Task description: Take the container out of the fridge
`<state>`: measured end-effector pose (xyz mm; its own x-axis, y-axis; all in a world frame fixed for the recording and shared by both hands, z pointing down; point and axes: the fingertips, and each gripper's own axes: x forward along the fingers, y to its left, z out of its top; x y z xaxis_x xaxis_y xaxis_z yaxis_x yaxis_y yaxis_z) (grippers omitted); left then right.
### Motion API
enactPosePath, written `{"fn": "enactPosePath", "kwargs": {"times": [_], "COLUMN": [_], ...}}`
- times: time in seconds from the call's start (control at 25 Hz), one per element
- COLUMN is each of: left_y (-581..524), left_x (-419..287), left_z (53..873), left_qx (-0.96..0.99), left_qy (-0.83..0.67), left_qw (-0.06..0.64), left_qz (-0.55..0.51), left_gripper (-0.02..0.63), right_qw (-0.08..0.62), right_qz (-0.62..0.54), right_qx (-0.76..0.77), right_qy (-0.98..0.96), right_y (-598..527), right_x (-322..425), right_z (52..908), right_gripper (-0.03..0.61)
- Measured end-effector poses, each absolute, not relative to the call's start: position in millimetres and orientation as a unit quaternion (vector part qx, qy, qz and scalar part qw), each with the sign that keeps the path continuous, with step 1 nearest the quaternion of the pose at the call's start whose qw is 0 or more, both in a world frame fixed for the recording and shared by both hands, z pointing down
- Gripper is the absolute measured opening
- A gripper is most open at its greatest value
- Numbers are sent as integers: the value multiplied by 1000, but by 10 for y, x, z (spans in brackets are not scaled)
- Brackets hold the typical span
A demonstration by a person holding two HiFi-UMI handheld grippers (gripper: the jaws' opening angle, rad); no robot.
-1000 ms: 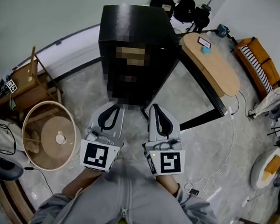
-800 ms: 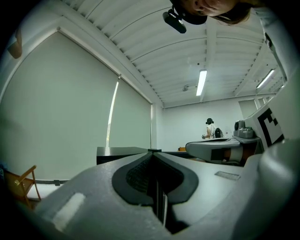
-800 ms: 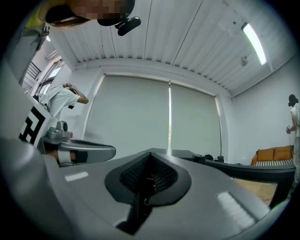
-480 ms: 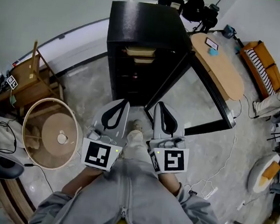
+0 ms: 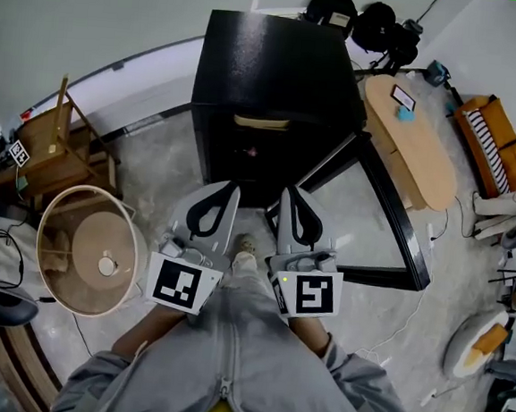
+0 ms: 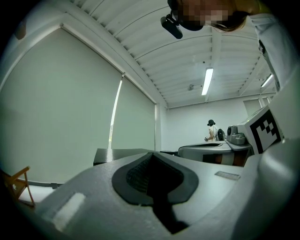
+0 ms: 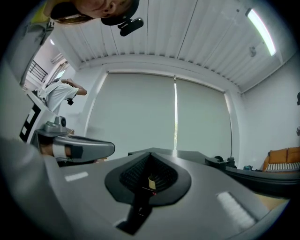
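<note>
while both forearms reach forward side by side, the left gripper (image 5: pixel 227 187) and right gripper (image 5: pixel 290 193) point level, jaws clenched on nothing. beyond their tips stands the black fridge (image 5: pixel 280 59), its door (image 5: pixel 396 204) swung open to the right; the beige container (image 5: pixel 261 121) sits far inside on an upper shelf.

Marbled floor (image 5: pixel 154 160) with black fridge (image 5: pixel 279 68), round wooden tub (image 5: pixel 88 249), oval table (image 5: pixel 416 143)

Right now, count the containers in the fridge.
1. A tan container sits high in the open fridge, just under its top. The top hides much of the inside, so more may be hidden.
</note>
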<state>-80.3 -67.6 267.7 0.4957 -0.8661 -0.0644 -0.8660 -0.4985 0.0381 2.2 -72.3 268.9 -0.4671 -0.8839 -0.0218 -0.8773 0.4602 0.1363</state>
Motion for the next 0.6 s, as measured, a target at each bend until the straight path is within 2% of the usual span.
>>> {"fn": "enactPosePath", "kwargs": {"times": [0.6], "left_y": [-1936], "left_x": [-544], "left_z": [3049], "left_qx": [834], "left_qy": [-551], "left_qw": [22], "left_qz": [-10], "left_gripper": [3], "right_qw": [53], "right_qz": [-36], "right_qx": [440], "right_qy": [-896], "right_y": [-2037], "right_x": [178], "right_z": [3154], "right_gripper": [3]}}
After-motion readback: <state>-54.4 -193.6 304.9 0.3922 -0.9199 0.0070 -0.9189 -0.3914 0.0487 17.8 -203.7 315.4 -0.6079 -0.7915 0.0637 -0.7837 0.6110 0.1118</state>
